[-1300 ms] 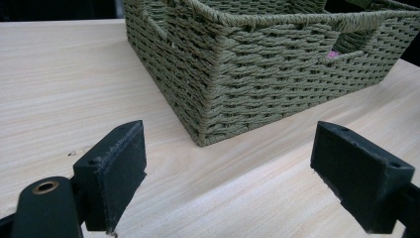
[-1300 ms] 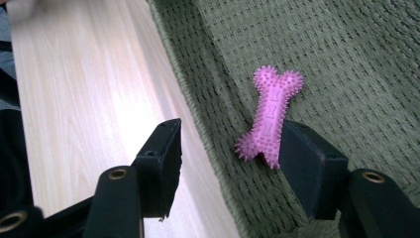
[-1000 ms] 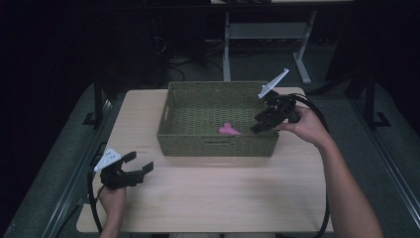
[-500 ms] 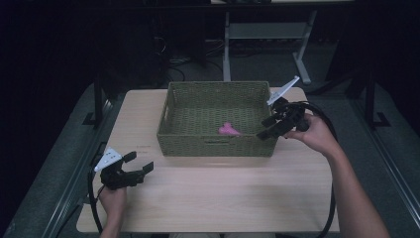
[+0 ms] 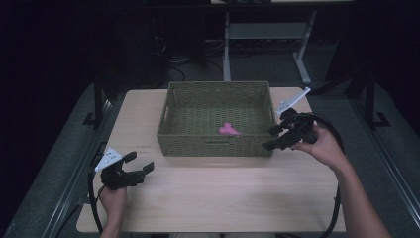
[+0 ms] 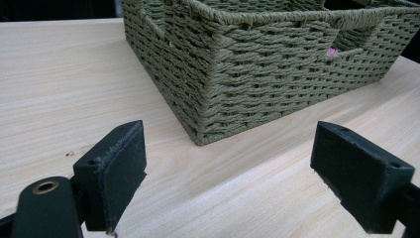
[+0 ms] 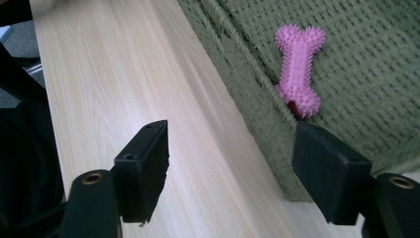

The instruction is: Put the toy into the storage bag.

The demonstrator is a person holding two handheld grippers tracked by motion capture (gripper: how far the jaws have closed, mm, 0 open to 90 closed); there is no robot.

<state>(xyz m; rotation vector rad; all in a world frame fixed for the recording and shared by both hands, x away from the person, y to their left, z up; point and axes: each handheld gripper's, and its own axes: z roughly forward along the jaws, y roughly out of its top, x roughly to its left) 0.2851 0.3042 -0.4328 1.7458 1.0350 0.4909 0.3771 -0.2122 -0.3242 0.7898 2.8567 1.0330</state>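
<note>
High view: a pale wooden table (image 5: 213, 193) carries a green woven basket (image 5: 216, 146) set toward its far edge. A pink bone-shaped spiked toy (image 5: 229, 130) lies on the basket floor, near the front wall and a little right of centre.

The right gripper (image 5: 275, 138), held in the person's right hand (image 5: 324, 146), hangs just outside the basket's right front corner, above the table strip beside the right wall. Its jaws have just been opening and now stand wide, with nothing between them. A black cable loops from it back along the forearm.

The left gripper (image 5: 139, 163), held in the left hand (image 5: 113, 196), sits low over the near left part of the table, well apart from the basket, and points toward the basket's front left corner. Its jaws stand wide and empty.

Right gripper view: the two black jaws straddle the basket's wall (image 7: 247, 89); one is over bare table (image 7: 124, 74), the other over the woven rim. The toy (image 7: 298, 67) lies beyond them inside the basket, flat on the weave, untouched.

Left gripper view: the basket's corner (image 6: 208, 94) stands ahead between the open jaws, and a speck of the pink toy (image 6: 332, 51) shows through the handle slot.
</note>
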